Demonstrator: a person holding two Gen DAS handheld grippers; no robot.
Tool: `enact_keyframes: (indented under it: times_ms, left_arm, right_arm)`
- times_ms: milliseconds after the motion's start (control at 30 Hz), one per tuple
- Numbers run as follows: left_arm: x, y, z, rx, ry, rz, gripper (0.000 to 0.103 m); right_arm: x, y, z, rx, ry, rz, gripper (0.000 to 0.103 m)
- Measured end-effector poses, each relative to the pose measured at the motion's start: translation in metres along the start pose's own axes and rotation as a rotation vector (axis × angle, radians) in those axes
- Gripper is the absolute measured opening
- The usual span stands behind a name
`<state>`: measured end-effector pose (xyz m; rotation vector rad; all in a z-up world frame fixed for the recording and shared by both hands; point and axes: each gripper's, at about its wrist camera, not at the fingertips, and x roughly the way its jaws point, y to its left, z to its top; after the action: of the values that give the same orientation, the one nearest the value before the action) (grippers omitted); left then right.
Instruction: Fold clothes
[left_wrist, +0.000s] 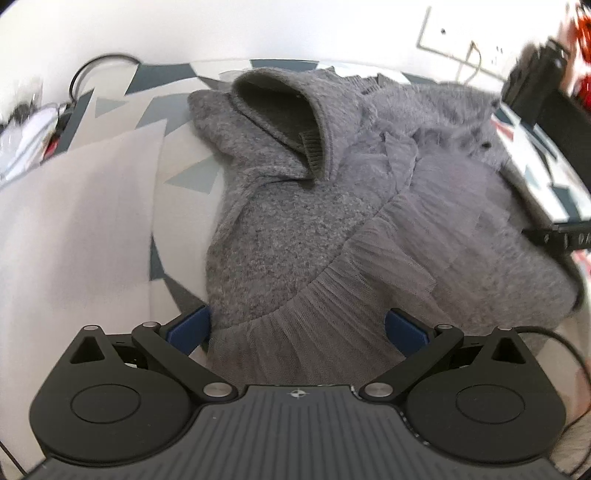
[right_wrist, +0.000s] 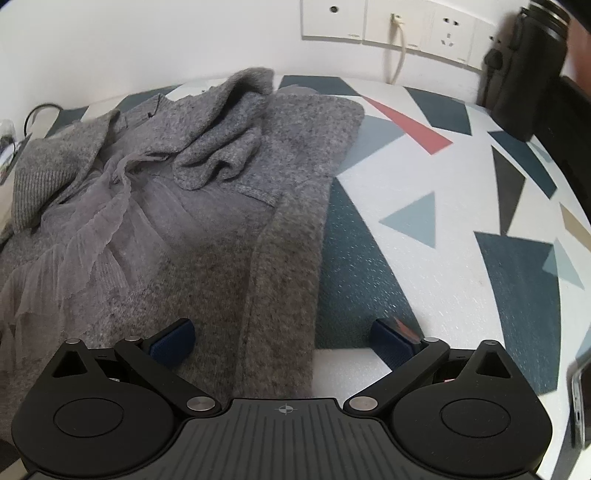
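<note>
A grey fuzzy knit garment (left_wrist: 280, 229) with a tulle skirt part (left_wrist: 332, 325) lies crumpled on a mat with a geometric pattern (right_wrist: 443, 240). Its sleeve cuff (left_wrist: 284, 114) gapes open toward the back. My left gripper (left_wrist: 297, 328) is open, its blue pads straddling the tulle hem at the garment's near edge. In the right wrist view the same garment (right_wrist: 229, 229) fills the left half, with a bunched sleeve (right_wrist: 225, 136) on top. My right gripper (right_wrist: 284, 343) is open over the garment's right edge, one pad on the knit, the other above the mat.
A white wall with sockets (right_wrist: 406, 26) and a plugged cable (right_wrist: 397, 48) runs behind. A dark bottle (right_wrist: 524, 70) stands at the back right. A phone (right_wrist: 581, 402) lies at the right edge. A pale sheet (left_wrist: 81, 229) lies left of the garment, with clutter (left_wrist: 26, 129) beyond.
</note>
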<state>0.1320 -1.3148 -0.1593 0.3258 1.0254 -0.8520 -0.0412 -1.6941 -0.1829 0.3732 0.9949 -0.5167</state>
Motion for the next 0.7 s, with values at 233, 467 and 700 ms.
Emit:
enact_keyframes:
  times_ms: [233, 467, 700]
  left_arm:
    - [-0.036, 0.018, -0.006, -0.046, -0.077, 0.000, 0.084]
    - [-0.049, 0.020, -0.025, -0.027, 0.003, -0.063, 0.080]
    - [-0.052, 0.027, -0.040, -0.103, 0.041, -0.050, 0.077]
  right_arm:
    - [-0.025, -0.006, -0.014, 0.000, 0.004, 0.046, 0.084]
    - [-0.050, -0.005, -0.038, -0.026, 0.015, 0.096, 0.071]
    - [-0.050, -0.017, -0.048, 0.070, 0.013, 0.116, 0.055]
